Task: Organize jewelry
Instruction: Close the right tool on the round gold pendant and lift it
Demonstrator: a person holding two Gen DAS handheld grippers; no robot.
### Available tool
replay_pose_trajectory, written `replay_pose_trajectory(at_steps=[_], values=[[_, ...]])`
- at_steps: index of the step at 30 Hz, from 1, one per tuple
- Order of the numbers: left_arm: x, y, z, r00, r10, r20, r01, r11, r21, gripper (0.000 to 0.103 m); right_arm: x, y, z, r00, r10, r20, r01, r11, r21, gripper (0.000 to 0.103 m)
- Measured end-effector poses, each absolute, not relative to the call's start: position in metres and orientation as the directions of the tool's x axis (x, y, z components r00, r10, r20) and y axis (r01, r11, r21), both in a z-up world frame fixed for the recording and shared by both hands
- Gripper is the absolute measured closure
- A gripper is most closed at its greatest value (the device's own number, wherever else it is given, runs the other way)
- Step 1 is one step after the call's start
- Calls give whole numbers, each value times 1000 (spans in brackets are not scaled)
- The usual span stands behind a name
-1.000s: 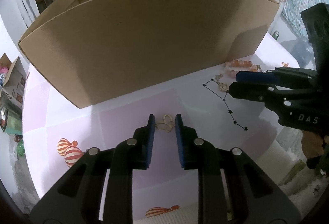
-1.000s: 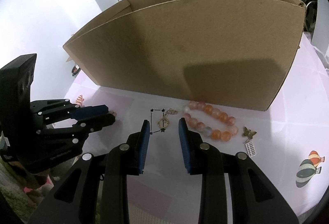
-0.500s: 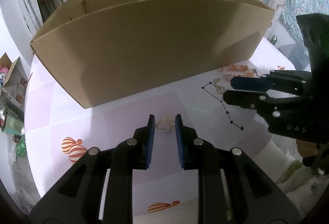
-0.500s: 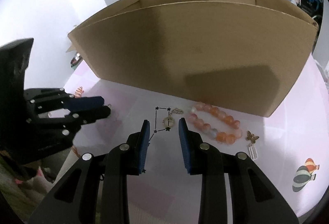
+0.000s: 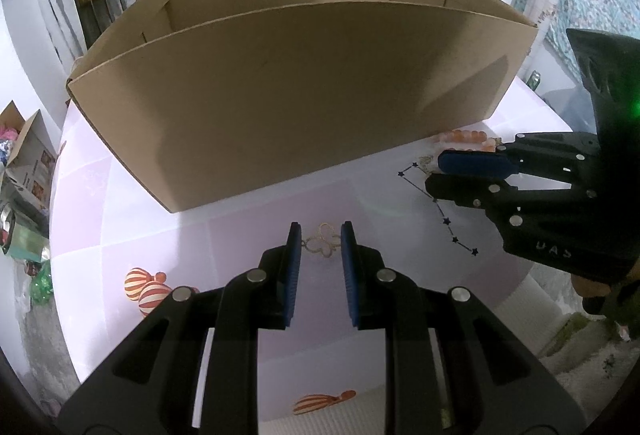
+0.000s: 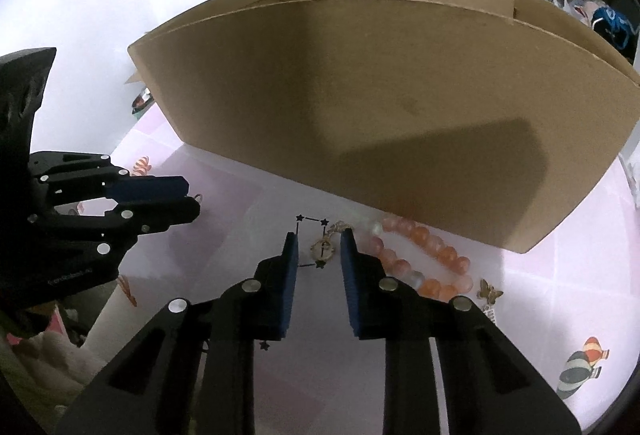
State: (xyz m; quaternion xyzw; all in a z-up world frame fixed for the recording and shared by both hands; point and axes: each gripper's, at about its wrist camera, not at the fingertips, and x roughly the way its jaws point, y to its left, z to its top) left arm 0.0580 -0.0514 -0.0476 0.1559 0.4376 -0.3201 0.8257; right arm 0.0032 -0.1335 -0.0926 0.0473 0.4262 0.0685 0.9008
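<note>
A big brown cardboard box (image 5: 304, 95) stands open on a pale pink surface (image 5: 380, 195) with little balloon pictures on it.

The left gripper (image 5: 317, 247) points down at a small gold clover charm (image 5: 320, 244). The charm lies flat on the surface between the two blue fingers (image 5: 295, 259). The fingers stand a little apart and do not press on it.

The right gripper (image 6: 319, 251) points down at a small round gold pendant (image 6: 322, 248) near the front wall of the box. The pendant lies between its fingers, and the fingers are closing in on it but do not squeeze it yet. Just to the right of them lies an orange and pink bead bracelet (image 6: 424, 259), close to the box. A small gold butterfly charm (image 6: 490, 291) lies just beside the bracelet. A thin chain with tiny dark stars (image 5: 452, 227) also runs across the surface.
</note>
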Motion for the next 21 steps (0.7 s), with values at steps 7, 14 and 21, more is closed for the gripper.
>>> replay_pose_trajectory(at_steps=[7, 14, 21], values=[[59, -53, -50, 409, -391, -824, 664, 748, -25, 85, 2, -131, -92, 626, 141, -767, -103, 990, 98, 91], [59, -53, -51, 411, -390, -824, 663, 749, -23, 85, -5, -134, -90, 626, 146, -766, -99, 989, 108, 92], [59, -52, -50, 412, -389, -824, 663, 748, -22, 85, -12, -137, -84, 634, 148, -759, -93, 989, 115, 92]])
